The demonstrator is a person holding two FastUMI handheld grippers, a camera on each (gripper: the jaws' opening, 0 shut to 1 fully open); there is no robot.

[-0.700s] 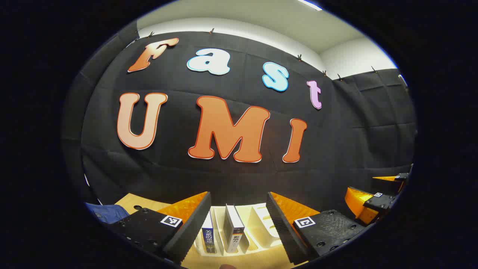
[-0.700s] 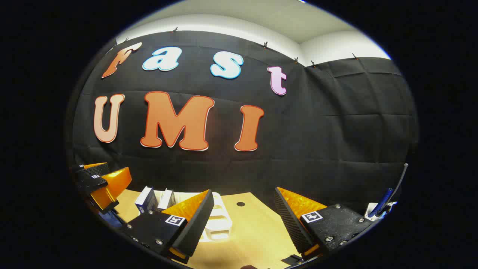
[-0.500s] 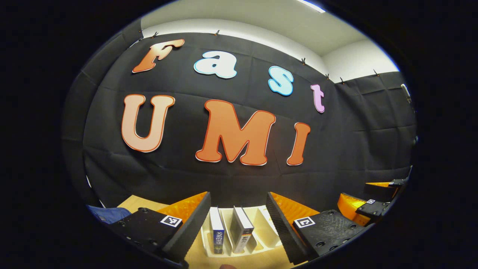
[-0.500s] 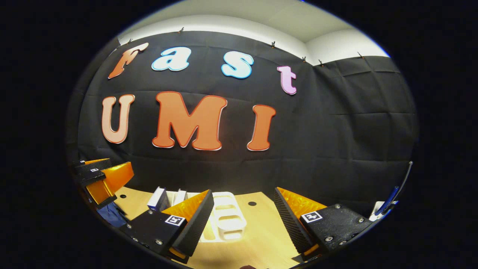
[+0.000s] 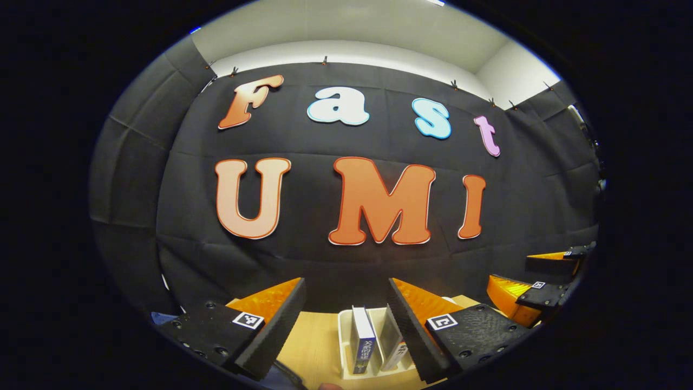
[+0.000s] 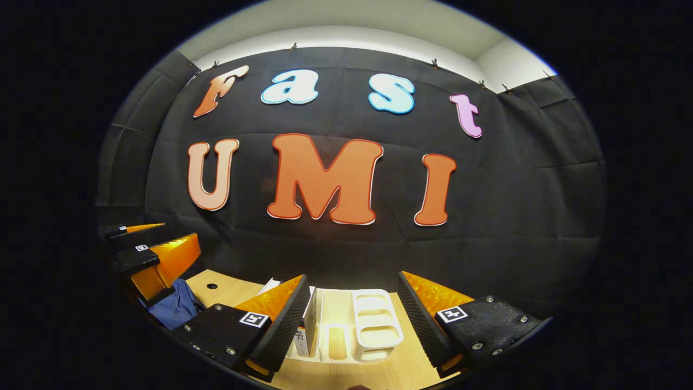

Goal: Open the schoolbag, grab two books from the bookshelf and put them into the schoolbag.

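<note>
- Blue book [image 5: 363,346]: you've got white vertical characters on the spine, too small to read.
- Second book [image 5: 398,355]: spine print blurred, illegible.
- Left gripper [image 5: 345,283], right gripper [image 6: 353,276]: sq. b/w marker tags [image 5: 248,319] on your finger bases, pattern only, no txt.

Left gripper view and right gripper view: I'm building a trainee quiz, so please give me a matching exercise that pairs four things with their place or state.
Things:
1. left claw
2. blue-spined book
3. white rack
4. blue schoolbag

Place or state:
A. stands upright in a slot
B. open, gripping nothing
C. soft fabric at the left of the right gripper view
D. some compartments empty

Pairs: 1-B, 2-A, 3-D, 4-C.
</note>
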